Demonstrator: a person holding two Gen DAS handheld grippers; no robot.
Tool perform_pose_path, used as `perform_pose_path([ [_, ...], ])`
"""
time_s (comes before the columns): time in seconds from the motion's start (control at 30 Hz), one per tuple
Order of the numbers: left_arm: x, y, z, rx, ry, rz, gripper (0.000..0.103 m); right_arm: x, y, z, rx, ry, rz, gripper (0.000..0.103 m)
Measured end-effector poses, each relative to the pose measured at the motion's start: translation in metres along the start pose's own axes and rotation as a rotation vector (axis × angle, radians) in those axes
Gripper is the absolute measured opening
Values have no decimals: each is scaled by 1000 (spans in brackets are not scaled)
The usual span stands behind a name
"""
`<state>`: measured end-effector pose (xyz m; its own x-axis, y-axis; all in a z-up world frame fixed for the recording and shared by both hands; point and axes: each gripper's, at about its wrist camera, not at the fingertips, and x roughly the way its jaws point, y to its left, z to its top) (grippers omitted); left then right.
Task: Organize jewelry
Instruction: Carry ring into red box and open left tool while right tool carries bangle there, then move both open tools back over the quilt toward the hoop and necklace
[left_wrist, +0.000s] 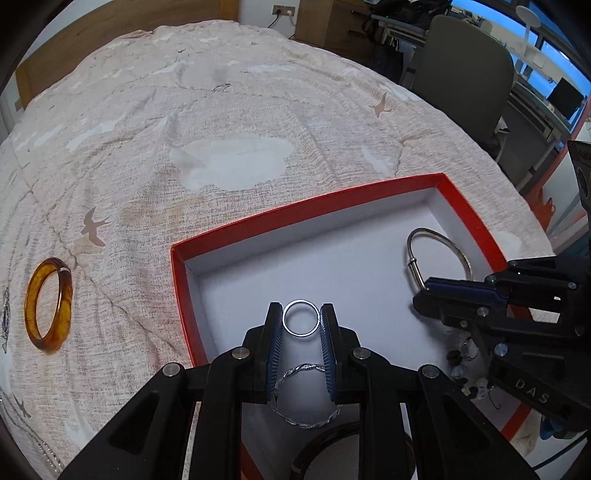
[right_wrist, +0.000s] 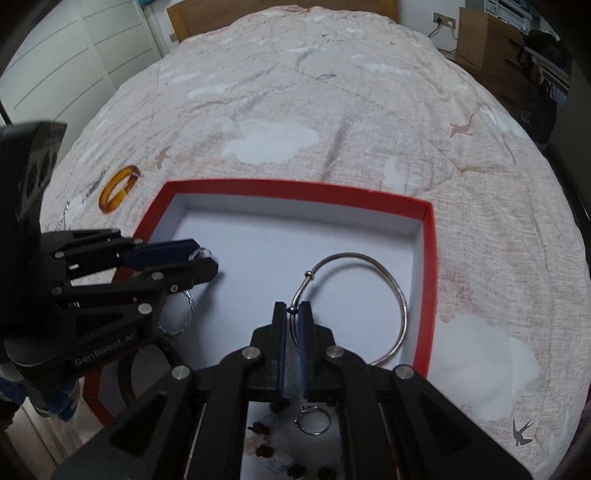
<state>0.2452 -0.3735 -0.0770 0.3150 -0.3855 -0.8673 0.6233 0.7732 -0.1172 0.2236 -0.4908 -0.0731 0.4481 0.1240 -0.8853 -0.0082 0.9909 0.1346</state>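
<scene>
- The bed (left_wrist: 221, 129) fills the scene, draped in a pale pink quilt printed with clouds and swallows.
- On it sits the red box (right_wrist: 428, 266), shallow and white inside, taking the jewelry.
- Left claw (left_wrist: 301, 321) hangs over the box's left half, pads clamped on a small silver ring (left_wrist: 301, 318) held upright between the tips.
- Right claw (right_wrist: 294, 312) is over the middle of the box, nearly closed, pinching the thin silver wire bangle (right_wrist: 384, 280) at its beaded clasp end; the rest of the hoop lies over the box floor towards the right wall.
- Amber bangle (left_wrist: 48, 302) lies out on the quilt, well left of the box.
- Twisted silver bangle (left_wrist: 306, 421) rests on the box floor beneath the left claw.
- A dark bangle (left_wrist: 321, 439), a beaded string (right_wrist: 273, 443) and a small ring (right_wrist: 313, 421) lie at the box's near edge.
</scene>
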Motion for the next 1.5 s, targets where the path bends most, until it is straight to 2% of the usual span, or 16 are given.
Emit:
perform_pose_path([
  [0.13, 2, -5, -2, 32, -3, 26, 23, 3, 2, -2, 3, 6, -19, 8],
  [0.2, -1, -6, -1, 37, -7, 20, 31, 1, 1, -3, 5, 8, -38, 13],
  [0.27, -6, -8, -1, 37, -17, 24, 37, -4, 2, -4, -4, 5, -55, 23],
  [0.3, -9, -7, -1, 34, -23, 23, 39, -9, 2, -6, -6, -3, -53, 24],
  [0.6, -72, -7, -19, 16, -89, -13, 44, -67, 10, -27, 27, -92, -80, 26],
  [0.67, -94, -5, -32, 9, -101, -32, 44, -83, 14, -34, 54, -121, -86, 26],
  [0.8, -131, -2, -59, 7, -92, -23, 44, -114, 32, -47, 85, -178, -65, 26],
  [0.87, -151, 4, -75, -9, -100, -11, 51, -128, 44, -53, 88, -203, -47, 26],
  [1.0, -190, 19, -113, -31, -130, 44, 58, -153, 76, -67, 75, -245, -21, 26],
  [1.27, -260, 73, -194, -135, -173, 179, 59, -189, 142, -94, 26, -294, 30, 26],
  [1.37, -280, 96, -218, -187, -184, 213, 63, -198, 165, -100, 2, -305, 46, 27],
  [1.5, -300, 129, -243, -263, -198, 258, 63, -203, 194, -102, -39, -306, 66, 27],
])
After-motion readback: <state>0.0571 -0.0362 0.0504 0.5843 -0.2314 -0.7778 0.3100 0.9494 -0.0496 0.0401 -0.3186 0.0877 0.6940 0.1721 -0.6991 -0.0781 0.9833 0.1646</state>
